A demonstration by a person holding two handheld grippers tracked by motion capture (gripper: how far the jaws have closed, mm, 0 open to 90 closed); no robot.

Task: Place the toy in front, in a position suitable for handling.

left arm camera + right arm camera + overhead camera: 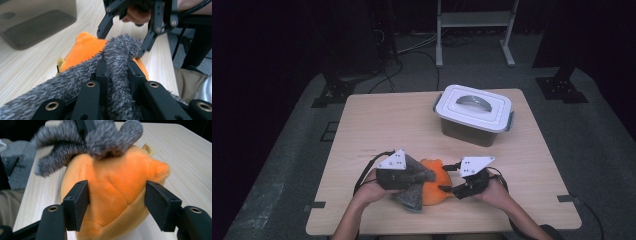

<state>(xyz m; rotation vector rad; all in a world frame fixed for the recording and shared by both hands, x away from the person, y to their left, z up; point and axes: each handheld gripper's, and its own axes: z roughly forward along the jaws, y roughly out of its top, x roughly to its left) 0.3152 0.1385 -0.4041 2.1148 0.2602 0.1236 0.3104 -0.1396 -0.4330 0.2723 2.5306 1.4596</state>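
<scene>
Your left gripper (404, 176) had its fingers (101, 72) clamped tight on a fold of the grey furry cloth (117, 62), which lay draped over the orange plush toy (115, 192) at the near middle of the counter (377, 120). In the left gripper view the grey pile bunched up between the two black fingers and spilled down either side of them. Your right gripper (451, 189) sat just to the right of the toy, its fingers (77, 202) spread wide, one on each flank of the orange body; whether the pads pressed on the plush I cannot tell. The cloth covered the toy's far end as seen from that gripper. The white lidded storage box (473, 114) stood well apart at the far right of the counter.
</scene>
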